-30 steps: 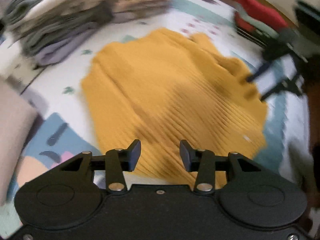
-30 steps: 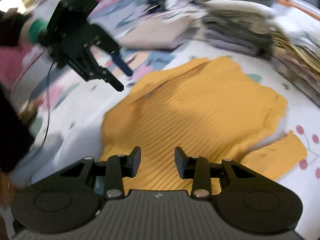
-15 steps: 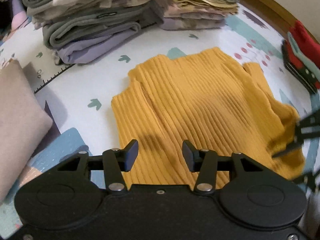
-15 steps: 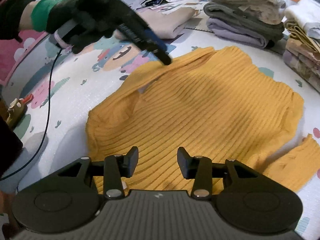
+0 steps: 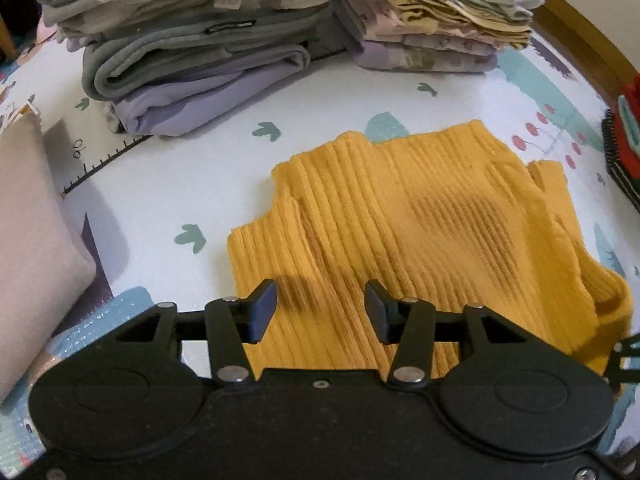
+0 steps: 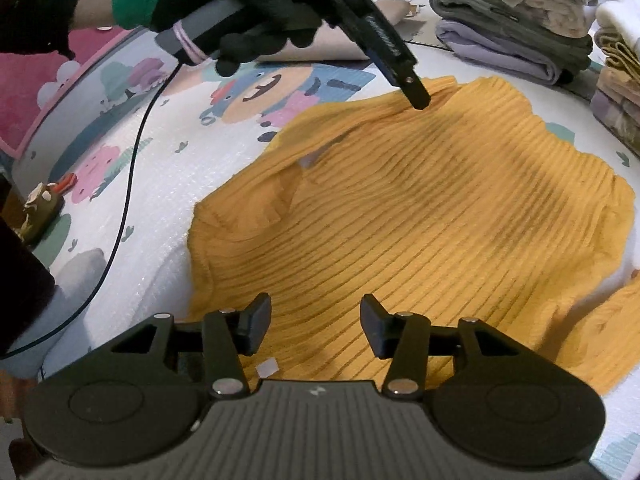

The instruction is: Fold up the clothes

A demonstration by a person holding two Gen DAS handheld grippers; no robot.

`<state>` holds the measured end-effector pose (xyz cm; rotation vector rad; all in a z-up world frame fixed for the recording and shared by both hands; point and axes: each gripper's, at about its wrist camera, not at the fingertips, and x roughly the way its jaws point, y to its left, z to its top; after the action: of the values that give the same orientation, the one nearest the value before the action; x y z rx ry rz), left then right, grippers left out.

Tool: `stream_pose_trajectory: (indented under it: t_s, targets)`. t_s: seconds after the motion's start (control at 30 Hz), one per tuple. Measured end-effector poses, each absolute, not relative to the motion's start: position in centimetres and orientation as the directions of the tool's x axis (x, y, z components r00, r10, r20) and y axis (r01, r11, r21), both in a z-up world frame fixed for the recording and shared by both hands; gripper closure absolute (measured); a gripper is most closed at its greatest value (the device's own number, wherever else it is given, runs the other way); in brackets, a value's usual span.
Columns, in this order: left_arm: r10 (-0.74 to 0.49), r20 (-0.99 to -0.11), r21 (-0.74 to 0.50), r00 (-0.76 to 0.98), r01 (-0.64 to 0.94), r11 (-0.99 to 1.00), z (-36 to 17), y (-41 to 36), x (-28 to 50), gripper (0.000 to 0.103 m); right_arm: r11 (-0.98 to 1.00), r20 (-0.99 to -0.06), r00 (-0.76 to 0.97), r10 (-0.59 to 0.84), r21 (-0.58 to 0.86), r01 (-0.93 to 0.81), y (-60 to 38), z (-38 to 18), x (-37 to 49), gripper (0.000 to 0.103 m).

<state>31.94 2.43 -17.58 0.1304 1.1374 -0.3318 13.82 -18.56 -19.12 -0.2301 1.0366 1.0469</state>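
Left wrist view: at the left edge lies a beige cushion (image 5: 28, 240) on the play mat (image 5: 168, 184). Upper left holds a stack (image 5: 192, 52) of folded grey and lilac clothes, and a second pile (image 5: 444, 28) of cream and lilac ones sits at upper centre-right. Centre to right, the yellow ribbed sweater (image 5: 420, 232) lies spread flat on the mat, its lower right part bunched. At bottom centre the left gripper (image 5: 321, 312) hovers over the sweater's near edge with its jaws apart and nothing between them. A red and teal item (image 5: 628, 120) shows at the right edge.

Right wrist view: a black cable (image 6: 128, 184) hangs at the left. At upper left a gloved hand (image 6: 248, 12) holds the left gripper (image 6: 418, 98), whose tip touches or nearly touches the sweater (image 6: 440, 220) at its far edge. The sweater fills the centre and right. At bottom centre the right gripper (image 6: 316, 326) is over the sweater's near edge, its jaws opening, no cloth pinched between them. Folded clothes (image 6: 512, 24) sit at upper right.
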Motion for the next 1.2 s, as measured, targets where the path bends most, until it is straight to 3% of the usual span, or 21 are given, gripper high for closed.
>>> stream_pose_trajectory:
  t_s: [0.23, 0.3, 0.37, 0.43, 0.93, 1.2]
  targets:
    - [-0.173, -0.911, -0.056, 0.375, 0.301, 0.952, -18.5, 2.9, 33.1, 0.056, 0.525, -0.793, 0.103, 0.6, 0.293, -0.799, -18.3, -19.3, 14.0, 0.052]
    - [-0.178, -0.912, -0.063, 0.371, 0.3, 0.952, -18.8, 3.1, 33.2, 0.064, 0.524, -0.795, 0.101, 0.598, 0.292, -0.8, -18.3, -19.3, 13.9, 0.052]
    - [-0.192, -0.91, -0.079, 0.369, 0.3, 0.951, -18.9, 3.6, 33.1, 0.088, 0.525, -0.798, 0.1, 0.595, 0.291, -0.8, -18.3, -19.4, 13.9, 0.052]
    - [-0.199, -0.903, -0.085, 0.381, 0.295, 0.952, -18.7, 4.2, 32.7, 0.096, 0.525, -0.8, 0.099, 0.591, 0.29, -0.8, -18.4, -19.5, 13.9, 0.052]
    - [-0.353, -0.766, -0.283, 0.538, 0.211, 0.936, -14.0, 12.3, 27.9, 0.097, 0.523, -0.807, 0.093, 0.583, 0.285, -0.804, -18.6, -19.6, 13.7, 0.052]
    - [-0.369, -0.721, -0.362, 0.587, 0.135, 0.922, -13.4, 17.8, 23.4, 0.097, 0.514, -0.81, 0.082, 0.58, 0.286, -0.809, -18.3, -19.7, 13.6, 0.052]
